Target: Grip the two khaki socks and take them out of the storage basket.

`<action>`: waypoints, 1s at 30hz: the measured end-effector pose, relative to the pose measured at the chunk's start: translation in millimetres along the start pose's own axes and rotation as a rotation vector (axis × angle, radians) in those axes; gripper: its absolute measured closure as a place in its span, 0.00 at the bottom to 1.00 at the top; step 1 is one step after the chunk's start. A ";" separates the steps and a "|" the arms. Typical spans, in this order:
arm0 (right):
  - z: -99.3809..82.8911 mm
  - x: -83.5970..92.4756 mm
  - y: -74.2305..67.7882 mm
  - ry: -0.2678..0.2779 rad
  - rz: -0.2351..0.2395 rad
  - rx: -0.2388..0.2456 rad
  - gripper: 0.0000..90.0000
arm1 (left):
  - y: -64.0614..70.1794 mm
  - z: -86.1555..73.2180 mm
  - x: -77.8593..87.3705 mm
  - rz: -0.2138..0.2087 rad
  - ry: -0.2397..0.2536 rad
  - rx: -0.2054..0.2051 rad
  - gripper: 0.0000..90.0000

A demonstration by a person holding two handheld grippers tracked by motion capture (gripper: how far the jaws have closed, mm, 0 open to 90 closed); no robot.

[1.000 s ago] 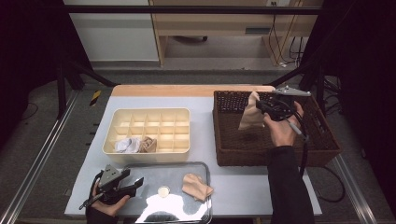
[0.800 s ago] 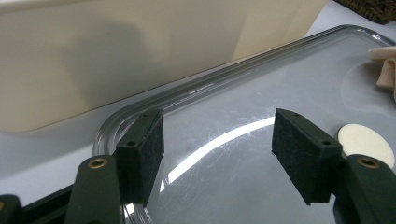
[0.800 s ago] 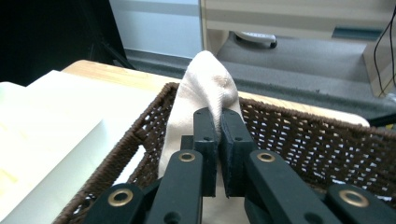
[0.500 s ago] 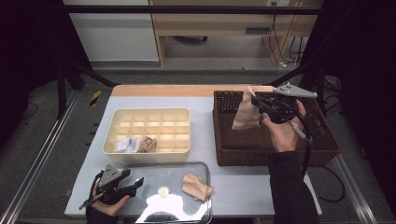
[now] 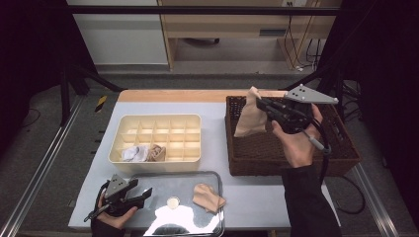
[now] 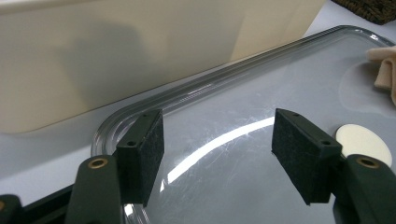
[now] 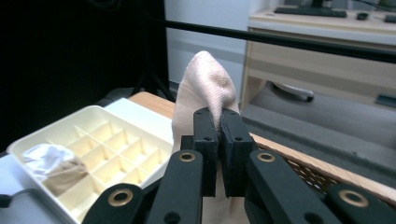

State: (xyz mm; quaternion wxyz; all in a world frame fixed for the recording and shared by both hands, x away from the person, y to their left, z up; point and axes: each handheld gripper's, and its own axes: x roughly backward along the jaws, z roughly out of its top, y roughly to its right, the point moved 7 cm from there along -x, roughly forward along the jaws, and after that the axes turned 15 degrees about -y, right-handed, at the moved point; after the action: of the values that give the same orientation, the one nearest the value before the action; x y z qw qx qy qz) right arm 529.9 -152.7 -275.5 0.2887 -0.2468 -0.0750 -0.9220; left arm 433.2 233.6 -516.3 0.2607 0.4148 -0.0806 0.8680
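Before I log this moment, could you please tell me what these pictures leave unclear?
- Basket contents: high view, hidden by the right gripper and the hanging beige sock.
- Sock's lower end: right gripper view, behind the jaws.
- Small white disc on the tray: too small to identify.

A lab or office-like recording room, probably.
Black frame bars point(image 5: 197, 10) surround the grey table point(image 5: 217, 143) — behind stand a wooden desk point(image 5: 237, 24) and loose cables point(image 5: 301, 44).
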 end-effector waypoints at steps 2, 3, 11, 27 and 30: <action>1.9 1.4 -4.9 0.003 0.007 0.013 0.97 | 0.0 0.0 0.0 0.000 0.000 0.000 0.38; 3.5 3.1 -10.2 0.006 0.015 0.019 0.97 | -0.1 0.0 0.0 0.000 0.000 0.000 0.38; 9.0 14.4 -58.1 0.037 0.101 0.093 0.97 | -0.1 0.2 0.8 0.001 0.003 -0.001 0.38; -37.1 13.0 -105.8 0.010 0.226 0.114 0.96 | 0.8 1.3 1.9 -0.001 0.009 -0.006 0.38; -46.8 11.8 -106.1 0.001 0.232 0.104 0.96 | 0.8 1.3 1.9 -0.001 0.009 -0.007 0.38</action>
State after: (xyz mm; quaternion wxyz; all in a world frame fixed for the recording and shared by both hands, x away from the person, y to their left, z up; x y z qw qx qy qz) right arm 441.8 -84.5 -309.8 0.4059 -0.2381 -0.0933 -0.8774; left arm 432.7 233.2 -513.9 0.2630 0.4101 -0.0820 0.8695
